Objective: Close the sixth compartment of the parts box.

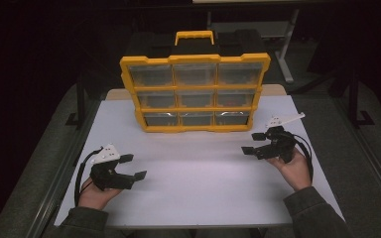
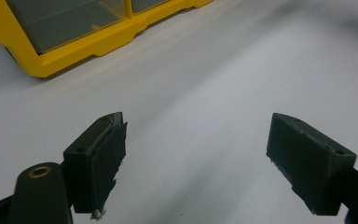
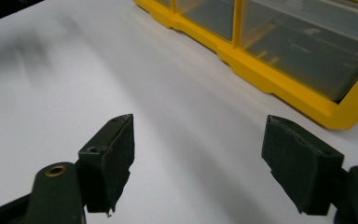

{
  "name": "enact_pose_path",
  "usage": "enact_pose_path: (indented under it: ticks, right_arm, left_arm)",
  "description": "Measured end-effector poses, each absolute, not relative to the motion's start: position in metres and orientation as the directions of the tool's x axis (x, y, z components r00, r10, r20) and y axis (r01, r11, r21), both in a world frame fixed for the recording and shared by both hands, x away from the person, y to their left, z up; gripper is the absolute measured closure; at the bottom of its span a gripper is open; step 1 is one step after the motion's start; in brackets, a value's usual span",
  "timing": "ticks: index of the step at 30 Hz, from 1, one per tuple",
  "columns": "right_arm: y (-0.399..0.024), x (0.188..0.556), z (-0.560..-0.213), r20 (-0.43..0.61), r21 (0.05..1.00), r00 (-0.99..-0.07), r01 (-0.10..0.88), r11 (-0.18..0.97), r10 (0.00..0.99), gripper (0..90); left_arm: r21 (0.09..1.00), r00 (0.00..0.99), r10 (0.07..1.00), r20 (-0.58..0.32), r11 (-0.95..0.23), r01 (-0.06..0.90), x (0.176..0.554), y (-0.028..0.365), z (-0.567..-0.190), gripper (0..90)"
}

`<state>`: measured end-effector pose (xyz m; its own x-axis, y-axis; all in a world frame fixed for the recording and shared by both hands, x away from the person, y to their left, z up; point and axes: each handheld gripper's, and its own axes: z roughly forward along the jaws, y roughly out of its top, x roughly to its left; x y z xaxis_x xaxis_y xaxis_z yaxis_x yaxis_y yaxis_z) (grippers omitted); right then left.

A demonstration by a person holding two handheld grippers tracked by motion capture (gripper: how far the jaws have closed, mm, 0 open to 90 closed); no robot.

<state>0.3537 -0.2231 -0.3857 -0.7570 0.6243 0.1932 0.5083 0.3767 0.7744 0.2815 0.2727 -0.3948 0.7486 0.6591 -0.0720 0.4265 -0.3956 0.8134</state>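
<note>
1. Near the front left corner of the white tabletop (image 1: 198, 183), the person's left hand (image 1: 92, 196) holds the left gripper (image 1: 134, 167) with its jaws spread wide and nothing between them.
2. Toward the right edge, a little farther back, the right hand (image 1: 295, 168) holds the right gripper (image 1: 252, 143), its jaws likewise standing apart over bare tabletop.
3. Both grippers point inward, toward the middle of the tabletop, well apart from each other.
4. At the far edge, centred, the yellow organiser case (image 1: 195, 91) stands upright, touched by neither gripper.
5. Its front shows three rows of three clear drawers (image 1: 194, 74), and a yellow handle (image 1: 194, 36) tops it.
</note>
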Motion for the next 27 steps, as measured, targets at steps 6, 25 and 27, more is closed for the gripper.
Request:
enact_pose_path:
  ticks: [6,25,27]
  right_arm:
    - [-0.223,0.343,-0.39,0.175,0.771,-0.758,0.502,0.391,0.629,21.4]
    - [-0.238,0.316,-0.408,0.174,0.767,-0.726,0.524,0.371,0.666,15.4]
    - [-0.238,0.314,-0.41,0.177,0.774,-0.724,0.52,0.36,0.667,15.5]
  left_arm:
    - [0.809,0.745,0.663,-0.075,-0.396,0.434,0.277,0.273,-0.396,19.0]
    - [0.804,0.735,0.673,-0.086,-0.388,0.45,0.262,0.278,-0.408,18.7]
    - [0.801,0.733,0.674,-0.089,-0.389,0.455,0.259,0.279,-0.409,18.8]
